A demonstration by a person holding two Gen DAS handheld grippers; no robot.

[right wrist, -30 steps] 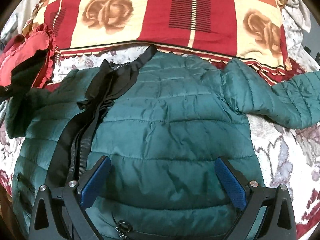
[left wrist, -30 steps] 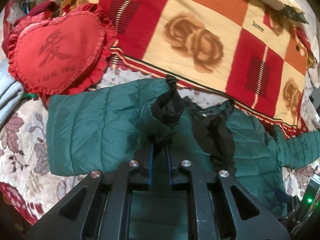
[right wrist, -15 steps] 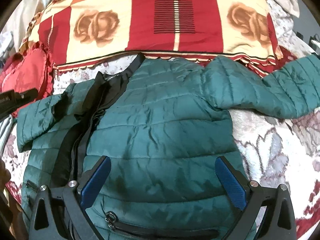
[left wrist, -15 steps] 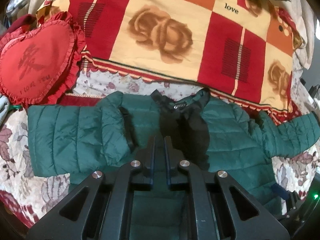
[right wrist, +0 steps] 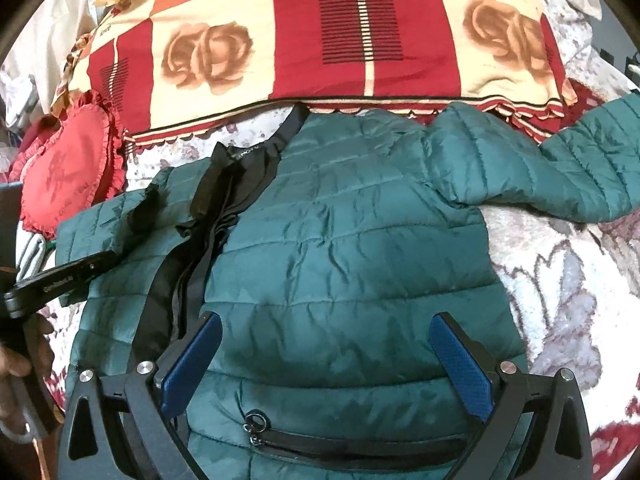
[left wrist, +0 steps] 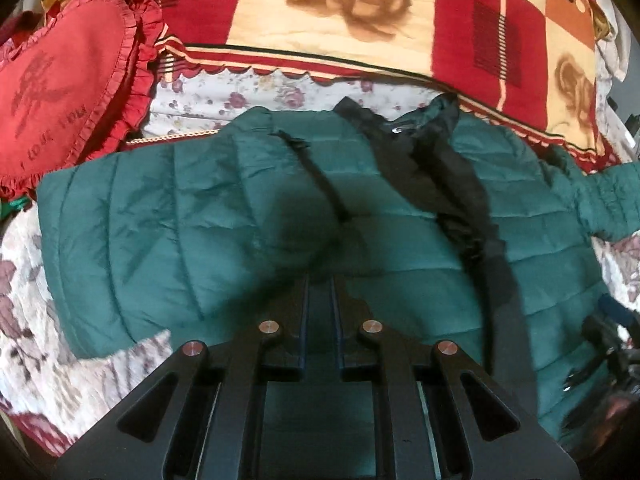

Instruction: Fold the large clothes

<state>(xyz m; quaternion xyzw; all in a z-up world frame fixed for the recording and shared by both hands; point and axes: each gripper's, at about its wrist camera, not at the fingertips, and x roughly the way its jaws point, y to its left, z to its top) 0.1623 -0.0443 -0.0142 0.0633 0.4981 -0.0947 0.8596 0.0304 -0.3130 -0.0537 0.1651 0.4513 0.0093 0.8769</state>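
Your jacket (right wrist: 352, 248) lies front-up across the bed (right wrist: 560, 280), collar toward the quilt (right wrist: 360, 40), hem toward you. Take the black zip line (right wrist: 188, 264) as your landmark: it runs collar to hem and marks the jacket's long axis.

Your left tool (left wrist: 320, 284) has its jaws drawn nearly together, a thin gap between them, right at the folded left sleeve (left wrist: 160, 232) — whether they pinch fabric you cannot tell from here. That sleeve lies left of the zip, doubled in on the chest with its cuff (left wrist: 320, 184) pointing toward the zip.

Your right tool (right wrist: 324, 360) hangs spread wide over the lower body, right of the zip, gripping nothing. The other sleeve (right wrist: 560, 176) stretches out flat, far right of the zip and up toward the quilt — crosswise to the long axis.

That is likely the fold left to make, and your right tool is the nearer one. Judge the reach as outward and up from the zip, then back across.
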